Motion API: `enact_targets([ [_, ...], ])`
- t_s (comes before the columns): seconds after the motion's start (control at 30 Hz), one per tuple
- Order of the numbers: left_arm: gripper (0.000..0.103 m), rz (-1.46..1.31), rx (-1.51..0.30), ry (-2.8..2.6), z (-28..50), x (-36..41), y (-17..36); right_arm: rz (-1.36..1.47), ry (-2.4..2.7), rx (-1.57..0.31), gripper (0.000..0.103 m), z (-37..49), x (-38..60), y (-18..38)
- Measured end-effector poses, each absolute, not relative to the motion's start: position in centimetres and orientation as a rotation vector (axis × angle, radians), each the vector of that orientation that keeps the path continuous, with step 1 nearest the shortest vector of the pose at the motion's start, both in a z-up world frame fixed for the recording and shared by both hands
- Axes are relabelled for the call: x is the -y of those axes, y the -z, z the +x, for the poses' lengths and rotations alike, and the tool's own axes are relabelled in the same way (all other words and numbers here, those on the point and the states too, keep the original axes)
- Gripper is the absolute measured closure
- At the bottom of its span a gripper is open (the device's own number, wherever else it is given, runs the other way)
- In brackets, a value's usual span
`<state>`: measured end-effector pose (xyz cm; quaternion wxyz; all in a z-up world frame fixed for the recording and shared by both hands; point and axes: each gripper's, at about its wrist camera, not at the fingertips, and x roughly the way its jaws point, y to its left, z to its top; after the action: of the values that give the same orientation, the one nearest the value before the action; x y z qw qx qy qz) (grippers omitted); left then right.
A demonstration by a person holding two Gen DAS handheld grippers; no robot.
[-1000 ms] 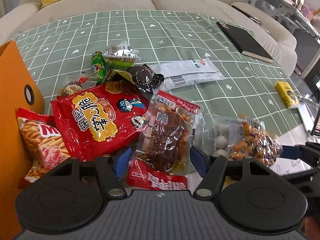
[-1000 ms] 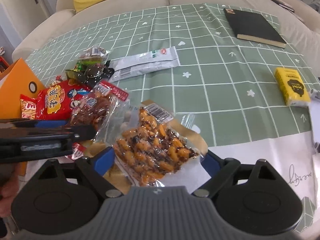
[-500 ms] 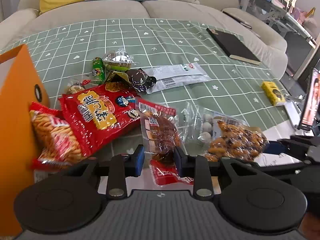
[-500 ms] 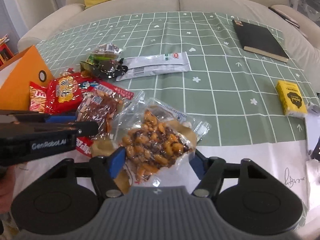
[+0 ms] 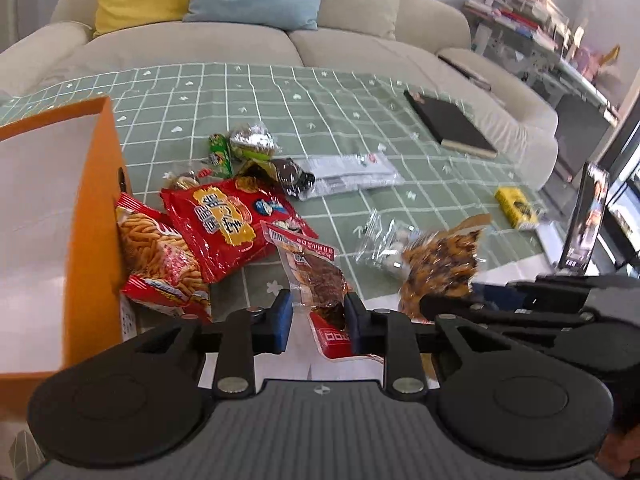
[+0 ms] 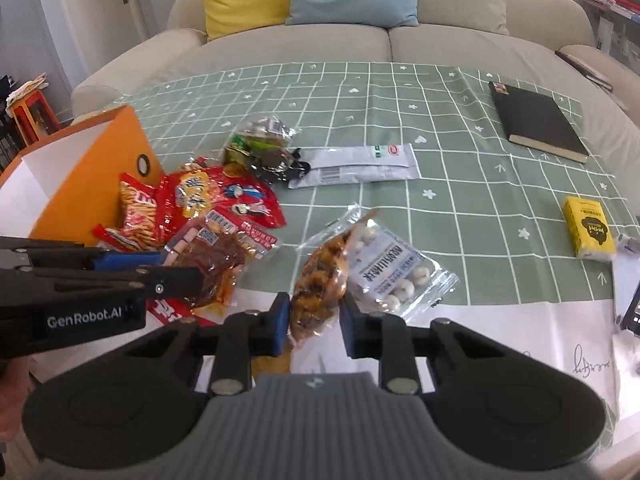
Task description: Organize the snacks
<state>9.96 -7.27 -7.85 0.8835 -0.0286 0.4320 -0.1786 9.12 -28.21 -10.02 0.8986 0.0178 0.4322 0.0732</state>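
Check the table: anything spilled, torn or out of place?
Nothing spilled or torn. The snack pile beside the orange box is simply unsorted. Only non-snacks stand out: a black notebook and yellow tissue pack.

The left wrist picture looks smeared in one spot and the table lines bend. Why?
Left wrist view: the orange snack bag is motion-blurred, while the red chip bag is sharp; the tablecloth grid bows from the fisheye lens. Right wrist view: the same bag is softly blurred, and the orange box edge smears.

Bright even daylight, fisheye-bent edges, slight motion blur.
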Motion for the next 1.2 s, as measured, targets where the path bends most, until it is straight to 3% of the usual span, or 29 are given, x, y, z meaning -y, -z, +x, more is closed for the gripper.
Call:
enact_targets([
  [0.33, 0.077, -0.171, -0.758, 0.346, 8.1, 4.4, 2.8, 0.016, -0.174, -0.804, 0.08, 8.1, 26.3, 5.8],
  [0.4, 0.087, -0.188, -0.725, 0.334, 7.8, 3.4, 1.5, 0.005, -0.192, -0.772, 0.08, 8.0, 25.6, 4.5],
  [0.43, 0.097, -0.191, -0.71, 0.321, 7.7, 2.9, 0.8, -0.003, -0.203, -0.755, 0.081, 8.0, 25.2, 3.8],
  [0.57, 0.103, -0.215, -0.665, 0.276, 7.3, 0.8, -1.3, -0.002, -0.263, -0.712, 0.081, 8.5, 23.3, 1.3],
  [0.8, 0.103, -0.216, -0.637, 0.263, 7.6, -0.7, -1.8, -0.025, -0.344, -0.716, 0.081, 11.0, 18.1, 0.3],
  [1.0, 0.103, -0.186, -0.733, 0.297, 7.2, -1.5, -0.8, -0.071, -0.361, -0.731, 0.085, 10.7, 17.0, 1.4],
  [1.2, 0.092, -0.201, -0.884, 0.3, 6.1, -3.0, 1.7, -0.014, -0.314, -0.831, 0.084, 9.8, 19.5, 4.6],
])
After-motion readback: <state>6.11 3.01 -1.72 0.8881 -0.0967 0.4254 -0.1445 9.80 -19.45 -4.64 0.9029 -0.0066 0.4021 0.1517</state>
